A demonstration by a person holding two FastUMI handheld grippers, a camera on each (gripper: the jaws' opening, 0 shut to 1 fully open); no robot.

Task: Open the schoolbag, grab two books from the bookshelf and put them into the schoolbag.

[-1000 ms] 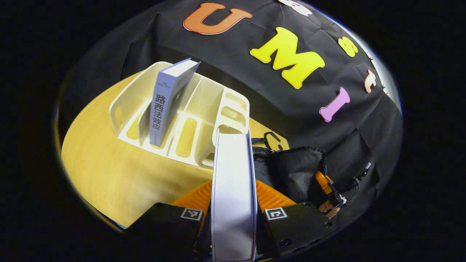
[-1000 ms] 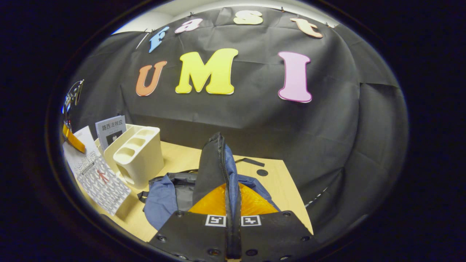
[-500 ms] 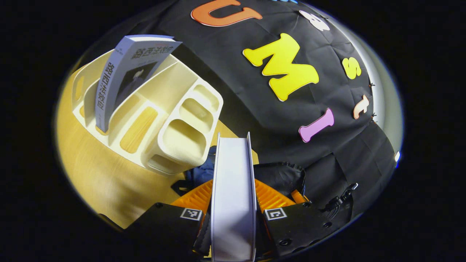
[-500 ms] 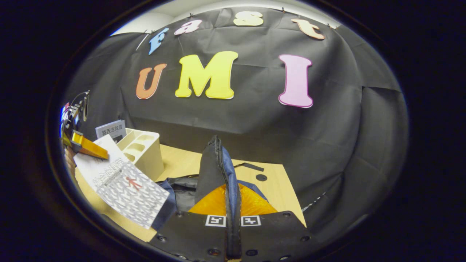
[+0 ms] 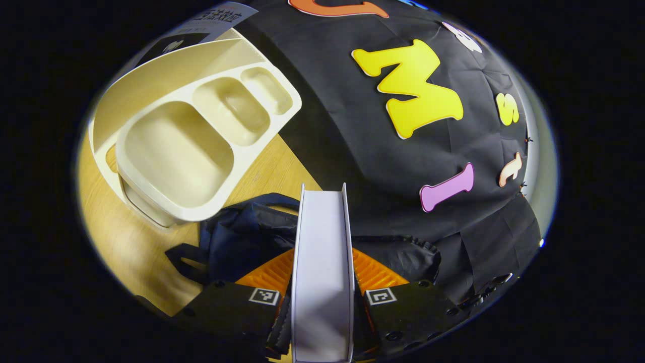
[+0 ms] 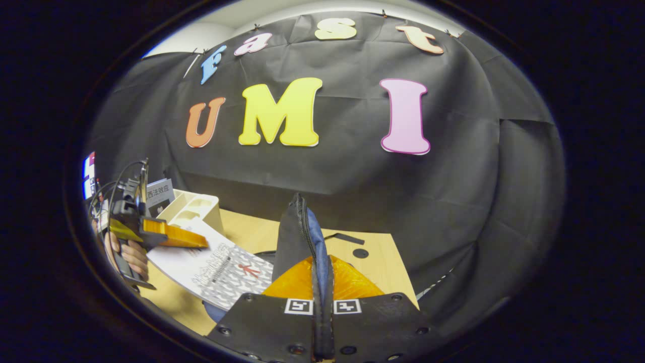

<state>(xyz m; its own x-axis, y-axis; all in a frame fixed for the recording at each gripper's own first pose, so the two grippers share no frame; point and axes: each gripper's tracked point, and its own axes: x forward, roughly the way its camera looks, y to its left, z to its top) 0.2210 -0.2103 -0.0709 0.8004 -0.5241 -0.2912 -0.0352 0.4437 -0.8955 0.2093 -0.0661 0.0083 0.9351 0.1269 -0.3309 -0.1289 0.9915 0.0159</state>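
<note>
My left gripper (image 5: 322, 259) is shut on a white-covered book (image 5: 322, 227), spine toward the camera, held above the dark blue schoolbag (image 5: 242, 237). In the right gripper view that book (image 6: 216, 267) hangs flat over the bag's left side, gripped by the left gripper (image 6: 174, 237) with a hand (image 6: 131, 254) behind it. My right gripper (image 6: 322, 275) is shut on the schoolbag's zipper flap (image 6: 301, 232) and holds it upright. A second book (image 6: 158, 194) stands in the cream bookshelf (image 6: 194, 209), with its top edge (image 5: 211, 17) showing behind the shelf (image 5: 201, 136).
The wooden table (image 6: 375, 262) carries the bookshelf at the left and the bag in the middle. A loose black strap (image 6: 345, 237) and a small dark disc (image 6: 360, 253) lie behind the bag. The black cloth wall stands close behind the table.
The left gripper has carried the book rightward from the bookshelf to above the schoolbag. The right gripper keeps holding the flap up, almost unmoved.
</note>
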